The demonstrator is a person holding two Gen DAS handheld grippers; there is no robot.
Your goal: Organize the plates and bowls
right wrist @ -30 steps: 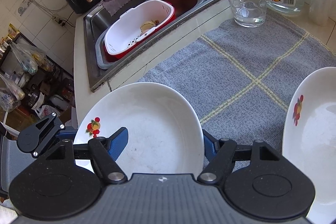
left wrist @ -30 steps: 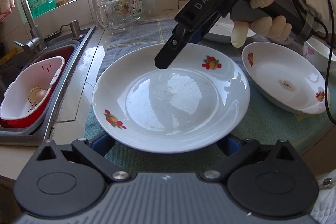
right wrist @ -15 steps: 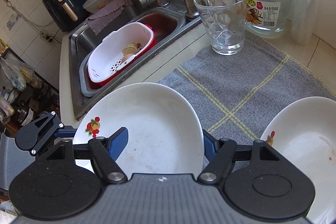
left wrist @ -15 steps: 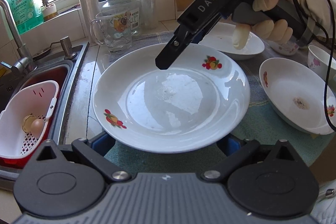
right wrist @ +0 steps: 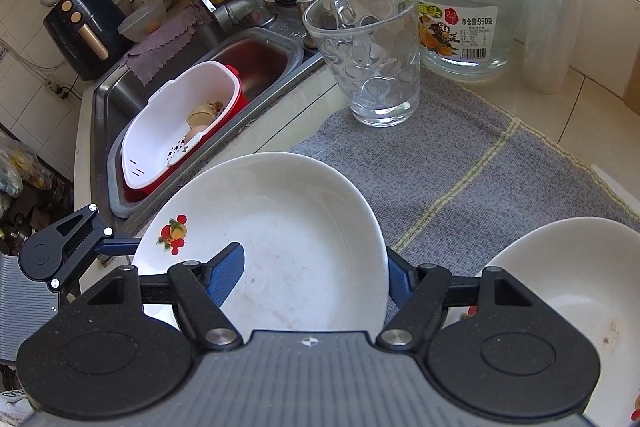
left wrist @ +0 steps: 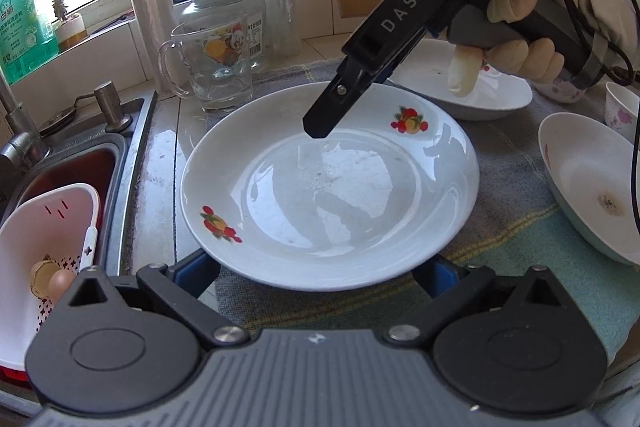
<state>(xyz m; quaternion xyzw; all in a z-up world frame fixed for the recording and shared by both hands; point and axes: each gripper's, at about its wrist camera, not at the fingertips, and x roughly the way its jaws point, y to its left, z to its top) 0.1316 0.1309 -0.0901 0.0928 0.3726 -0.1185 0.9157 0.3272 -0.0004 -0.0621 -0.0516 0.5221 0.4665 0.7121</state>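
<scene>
Centrally, a white plate (left wrist: 328, 187) with fruit motifs is held above the worktop (left wrist: 160, 155) between two tools. The left tool (left wrist: 320, 269) is closed on the near rim, its blue pads only partly visible beneath the edge. The right tool (right wrist: 314, 267) is closed across the opposite rim, one pad (right wrist: 228, 267) lying inside the well and the other hidden behind the outer wall. A second plate (left wrist: 476, 91) rests on the grey mat (right wrist: 440, 179) just beyond, and a shallow bowl (left wrist: 588, 183) with a brown stain sits to the right, with a small cup (left wrist: 620, 115) behind it. A glass mug (right wrist: 368, 55) and a jar (right wrist: 460, 7) stand near the sink (right wrist: 168, 75).

Glazed ceramic of this kind is judged stiff, moderately heavy, brittle and slippery under the pads. The sloped rim is judged the best grip point, taken deeply and kept level, since a shallow pinch could let the plate pivot or slide out. Contact with the neighbouring plate should be made gently to avoid chipping.
</scene>
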